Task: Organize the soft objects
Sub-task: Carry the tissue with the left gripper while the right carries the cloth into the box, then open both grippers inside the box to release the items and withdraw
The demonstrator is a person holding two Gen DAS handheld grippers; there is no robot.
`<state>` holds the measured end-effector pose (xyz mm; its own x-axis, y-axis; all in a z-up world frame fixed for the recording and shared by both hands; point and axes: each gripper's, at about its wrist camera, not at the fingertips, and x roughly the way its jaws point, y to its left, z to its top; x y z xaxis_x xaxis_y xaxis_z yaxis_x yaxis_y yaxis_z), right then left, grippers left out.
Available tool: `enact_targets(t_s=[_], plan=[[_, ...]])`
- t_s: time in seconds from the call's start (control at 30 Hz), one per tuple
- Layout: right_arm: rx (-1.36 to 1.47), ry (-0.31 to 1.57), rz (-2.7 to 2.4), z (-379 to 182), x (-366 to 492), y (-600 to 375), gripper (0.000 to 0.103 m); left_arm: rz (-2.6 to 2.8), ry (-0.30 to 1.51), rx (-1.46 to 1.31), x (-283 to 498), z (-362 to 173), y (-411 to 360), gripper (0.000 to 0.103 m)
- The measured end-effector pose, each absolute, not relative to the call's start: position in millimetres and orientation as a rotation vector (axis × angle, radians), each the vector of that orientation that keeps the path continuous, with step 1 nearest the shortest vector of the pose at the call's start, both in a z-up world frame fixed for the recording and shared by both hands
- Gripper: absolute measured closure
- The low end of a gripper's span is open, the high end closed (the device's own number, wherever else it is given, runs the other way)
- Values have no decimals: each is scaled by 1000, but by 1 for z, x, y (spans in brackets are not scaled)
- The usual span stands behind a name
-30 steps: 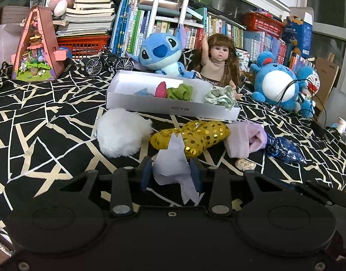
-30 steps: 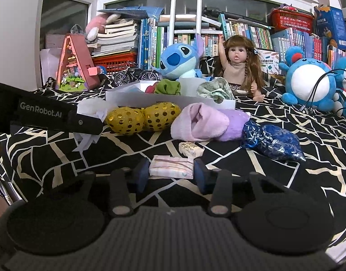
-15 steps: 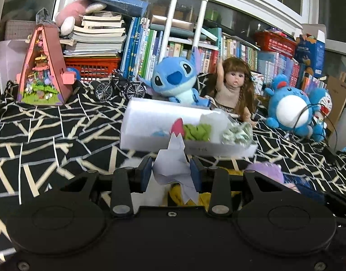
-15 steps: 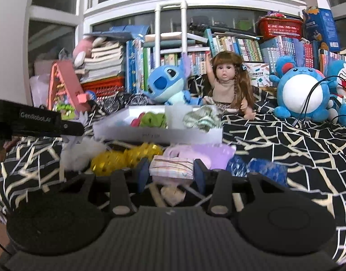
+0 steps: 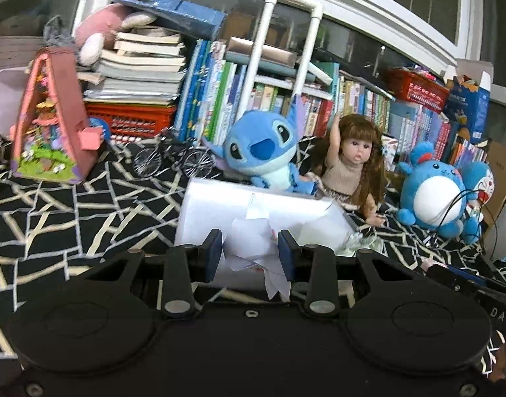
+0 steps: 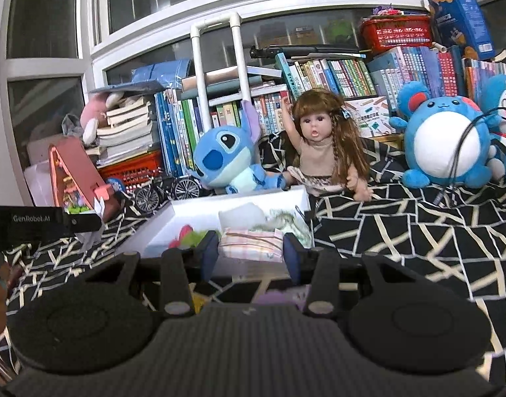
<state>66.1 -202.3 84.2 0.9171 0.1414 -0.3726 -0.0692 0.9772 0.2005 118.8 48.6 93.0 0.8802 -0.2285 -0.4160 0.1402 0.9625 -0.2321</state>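
Left gripper [image 5: 250, 247]: my jaws clamp the white tissue [image 5: 253, 248], now lifted over the white box [image 5: 200, 211].
Right gripper [image 6: 250, 251]: jaws pinch the plaid cloth [image 6: 251, 244], risen above the box.
Meaning: both look ready to drop in.

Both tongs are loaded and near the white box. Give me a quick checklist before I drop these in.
1. Left tongs shut on the white tissue: ok.
2. Right tongs shut on the plaid cloth: ok.
3. White box has bare floor at its near left: ok.
4. Right tongs above the box opening: ok.
5. Left tongs past the box's near wall: cannot tell.
6. Tongs apart from each other: ok.
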Motion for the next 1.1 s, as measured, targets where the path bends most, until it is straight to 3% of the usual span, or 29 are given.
enact_targets(t_s=[0.47,1.1], plan=[[258,462,162,108,144,-218,55,-239,529,-230,198,110,41,68],[253,683,117,88,259,-216,55,-143,734,-240,294,53,23,68]])
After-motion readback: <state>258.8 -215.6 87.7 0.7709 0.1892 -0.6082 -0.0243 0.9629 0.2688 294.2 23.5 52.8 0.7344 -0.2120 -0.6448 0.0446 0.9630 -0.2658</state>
